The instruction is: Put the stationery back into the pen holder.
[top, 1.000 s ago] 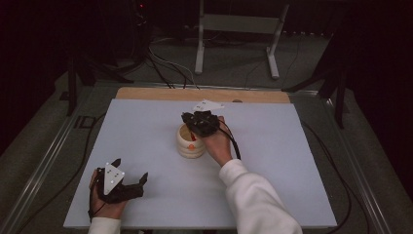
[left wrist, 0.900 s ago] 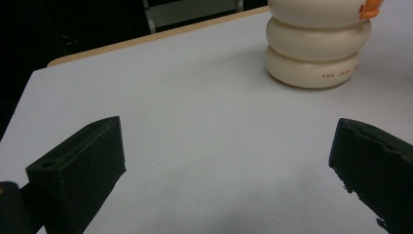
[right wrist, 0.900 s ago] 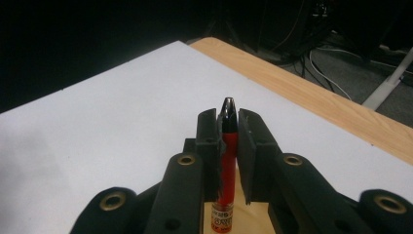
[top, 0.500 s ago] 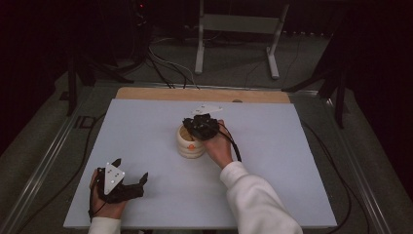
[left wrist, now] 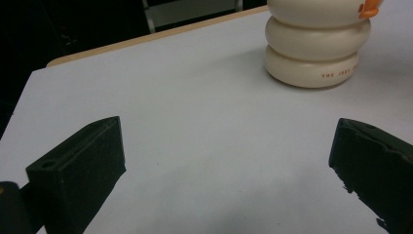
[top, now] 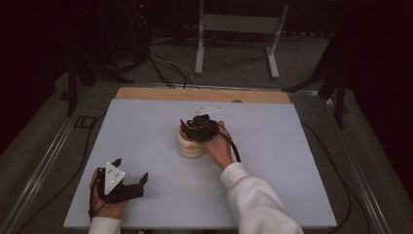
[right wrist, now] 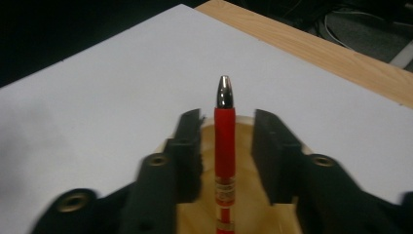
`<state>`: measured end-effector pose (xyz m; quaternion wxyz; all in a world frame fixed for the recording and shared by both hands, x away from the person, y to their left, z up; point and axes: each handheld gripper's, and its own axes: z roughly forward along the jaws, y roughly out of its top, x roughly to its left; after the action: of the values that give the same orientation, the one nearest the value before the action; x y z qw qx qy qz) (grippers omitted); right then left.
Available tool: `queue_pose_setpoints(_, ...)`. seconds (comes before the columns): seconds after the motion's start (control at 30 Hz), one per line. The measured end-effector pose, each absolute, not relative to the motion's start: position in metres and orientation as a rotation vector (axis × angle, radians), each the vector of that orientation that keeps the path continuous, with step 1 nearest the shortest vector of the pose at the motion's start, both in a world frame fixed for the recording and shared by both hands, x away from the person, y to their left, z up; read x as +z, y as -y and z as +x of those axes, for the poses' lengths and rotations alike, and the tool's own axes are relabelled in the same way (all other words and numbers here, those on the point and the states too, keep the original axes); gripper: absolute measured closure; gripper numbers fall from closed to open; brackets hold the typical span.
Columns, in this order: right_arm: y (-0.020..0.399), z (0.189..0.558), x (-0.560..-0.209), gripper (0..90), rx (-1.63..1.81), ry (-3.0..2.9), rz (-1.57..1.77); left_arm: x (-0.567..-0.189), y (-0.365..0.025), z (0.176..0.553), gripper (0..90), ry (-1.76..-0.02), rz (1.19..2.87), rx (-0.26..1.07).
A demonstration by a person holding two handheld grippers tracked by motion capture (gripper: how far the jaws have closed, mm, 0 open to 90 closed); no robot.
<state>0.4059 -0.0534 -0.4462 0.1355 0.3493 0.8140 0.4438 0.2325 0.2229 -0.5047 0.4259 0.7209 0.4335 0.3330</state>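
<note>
A cream ribbed pot (top: 189, 147) with an orange mark stands mid-table; in the left gripper view the pot (left wrist: 316, 44) lies ahead at upper right. My right gripper (top: 193, 127) hangs over its mouth, pointing away from the person. Between its jaws a red pen (right wrist: 225, 141) with a silver tip stands in the pot (right wrist: 243, 209). The jaws of the right gripper (right wrist: 229, 117) have just been opening, and a gap shows on each side of the pen. My left gripper (top: 130, 169) rests open near the front left edge, and nothing lies between the jaws of the left gripper (left wrist: 226, 131).
The white board (top: 146, 126) covers the table, with a wooden strip (top: 156, 93) along the far edge. A black cable (top: 233, 146) trails from the right gripper. Beyond the table stand a metal frame (top: 238, 24) and floor cables (top: 165, 68).
The right gripper has stayed over the pot, sinking very slightly. The left gripper has not moved.
</note>
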Motion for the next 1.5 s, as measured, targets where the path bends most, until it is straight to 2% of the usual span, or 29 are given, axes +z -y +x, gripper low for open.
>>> queue_pose_setpoints(0.33, 0.060, 0.407, -0.441, 30.0, 1.326, -2.329, 1.082, -0.505, -0.222, 0.233, 0.5, -1.080, 1.808, 0.834)
queue_pose_setpoints(0.57, 0.062, 0.404, -0.439, 15.5, 1.245, -2.357, 1.075, -0.505, -0.222, 0.233, 0.5, -1.079, 1.809, 0.834)
queue_pose_setpoints(1.1, 0.086, 0.399, -0.435, 0.0, 1.187, -2.320, 1.080, -0.505, -0.222, 0.233, 0.5, -1.080, 1.799, 0.828)
queue_pose_setpoints(1.5, 0.123, 0.388, -0.429, 0.0, 1.226, -2.232, 1.127, -0.504, -0.223, 0.233, 0.5, -1.083, 1.794, 0.826)
